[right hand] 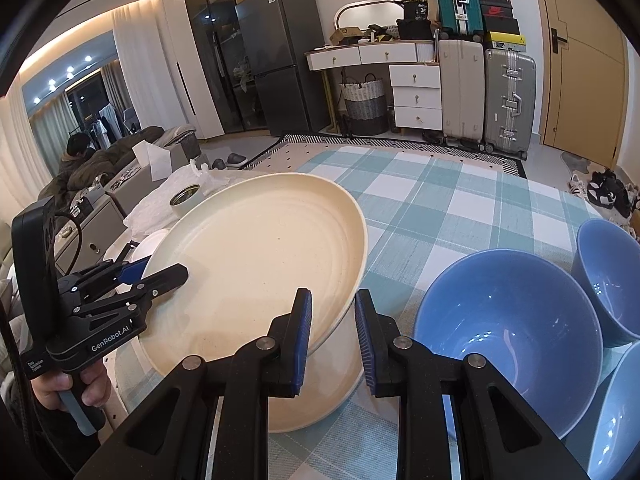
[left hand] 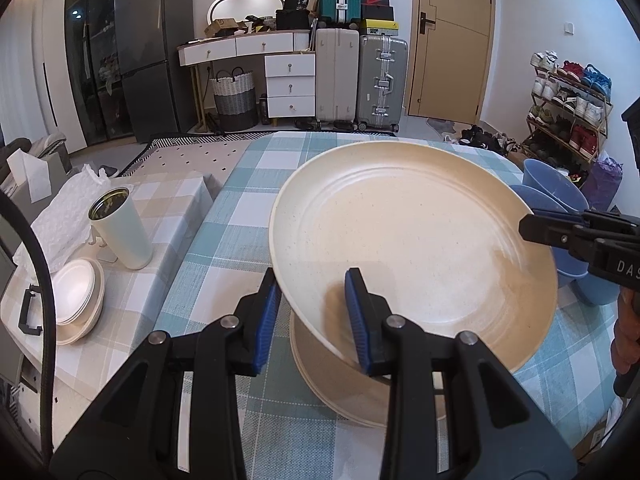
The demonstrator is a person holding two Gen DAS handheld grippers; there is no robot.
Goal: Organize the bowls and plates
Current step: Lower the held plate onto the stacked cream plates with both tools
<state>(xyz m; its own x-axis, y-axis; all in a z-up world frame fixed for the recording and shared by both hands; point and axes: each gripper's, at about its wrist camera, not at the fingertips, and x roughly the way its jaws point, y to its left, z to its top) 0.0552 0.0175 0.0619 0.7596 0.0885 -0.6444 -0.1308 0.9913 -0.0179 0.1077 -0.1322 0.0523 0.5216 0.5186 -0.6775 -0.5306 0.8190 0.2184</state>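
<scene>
From the left wrist camera, the left gripper (left hand: 314, 312) has its blue-padded fingers astride the near rim of a large cream plate (left hand: 416, 248), one finger under the rim and one on top; they are spread apart with the rim between them, and whether they actually bite I cannot tell. The plate is tilted, lifted off a stack of cream plates (left hand: 340, 384) lying on the blue checked tablecloth (left hand: 248, 216). At the far right edge the right gripper (left hand: 532, 226) reaches the plate's opposite rim, with blue bowls (left hand: 560, 196) behind it. Off to the left sit a white tumbler (left hand: 120, 232) and small white bowls (left hand: 76, 292).

From the right wrist camera, the right gripper (right hand: 334, 332) stands spread around the plate's (right hand: 256, 264) right rim, not visibly pressing it. The left gripper (right hand: 160, 276) is at the opposite edge. Three blue bowls (right hand: 508, 332) rest just beside, on the cloth.
</scene>
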